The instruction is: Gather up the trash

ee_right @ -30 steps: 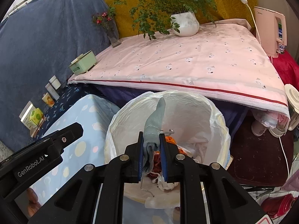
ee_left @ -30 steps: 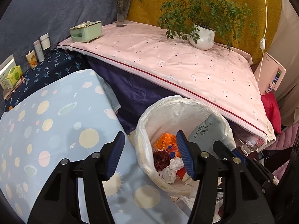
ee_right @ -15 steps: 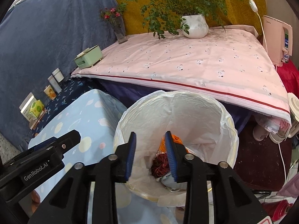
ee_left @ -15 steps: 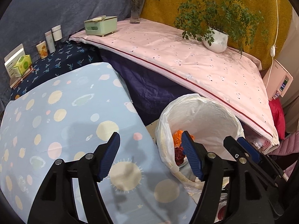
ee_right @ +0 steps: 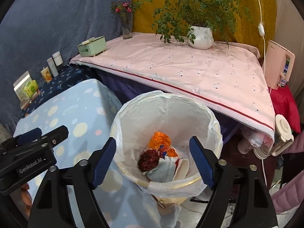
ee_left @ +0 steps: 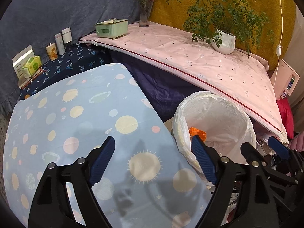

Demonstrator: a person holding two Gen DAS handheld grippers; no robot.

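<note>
A bin lined with a white plastic bag stands beside the table. Inside lie an orange wrapper, a dark red wad, a grey-blue cloth and white paper. My right gripper is open and empty above the bin's mouth. My left gripper is open and empty over the light blue planet-print tablecloth, with the bin to its right. The left gripper also shows at the left edge of the right wrist view.
A pink-covered table behind the bin carries a potted plant, a green tissue box and a flower vase. Bottles and a tissue pack stand on a dark blue surface at left. A pink appliance stands at right.
My right gripper opened and let go of the grey-blue cloth, which now lies in the bin. My left gripper moved left, from over the bin to over the blue tablecloth.
</note>
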